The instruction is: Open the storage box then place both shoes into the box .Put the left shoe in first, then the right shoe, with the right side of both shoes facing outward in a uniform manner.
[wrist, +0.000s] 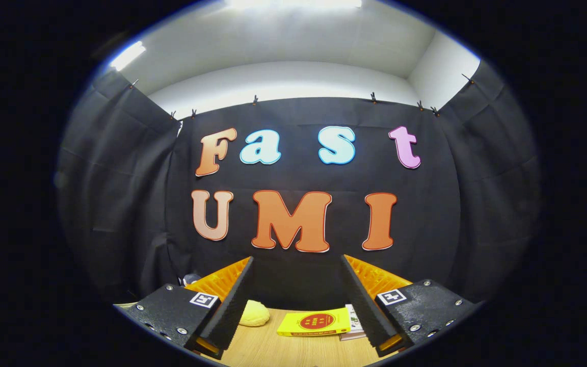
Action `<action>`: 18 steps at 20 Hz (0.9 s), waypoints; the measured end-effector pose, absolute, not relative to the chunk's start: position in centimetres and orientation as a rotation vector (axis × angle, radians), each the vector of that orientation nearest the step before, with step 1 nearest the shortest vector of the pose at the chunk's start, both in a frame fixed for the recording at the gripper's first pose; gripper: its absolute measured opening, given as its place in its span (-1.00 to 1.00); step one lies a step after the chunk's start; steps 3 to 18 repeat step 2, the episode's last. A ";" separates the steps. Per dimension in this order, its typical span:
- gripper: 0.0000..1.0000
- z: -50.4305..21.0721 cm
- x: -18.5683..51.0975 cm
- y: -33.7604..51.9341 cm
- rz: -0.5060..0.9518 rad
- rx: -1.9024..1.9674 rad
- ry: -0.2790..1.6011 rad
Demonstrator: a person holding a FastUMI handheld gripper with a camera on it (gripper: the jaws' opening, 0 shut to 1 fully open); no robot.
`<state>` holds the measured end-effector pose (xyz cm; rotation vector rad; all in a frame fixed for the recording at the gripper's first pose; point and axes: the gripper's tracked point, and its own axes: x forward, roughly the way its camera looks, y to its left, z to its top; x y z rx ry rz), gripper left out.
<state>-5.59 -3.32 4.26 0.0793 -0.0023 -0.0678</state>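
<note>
My gripper [296, 260] is held up above the wooden table [273, 351], pointing level at the black cloth wall. Its two black ribbed fingers [235, 300] with orange backs stand wide apart, and nothing is between them. Past the fingers the far part of the tabletop shows.
On the table beyond the fingers lies a yellow book [315, 323] on top of another thin booklet [353, 326]. A pale yellow rounded lump [254, 313] sits next to the left finger. A small dark object [190, 279] is by the wall at the left.
</note>
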 end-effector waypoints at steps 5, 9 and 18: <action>0.95 4.2 -5.5 -3.0 -0.058 0.085 -0.002; 0.95 4.2 -5.5 -3.0 -0.058 0.085 -0.002; 0.95 4.2 -5.5 -3.0 -0.058 0.085 -0.002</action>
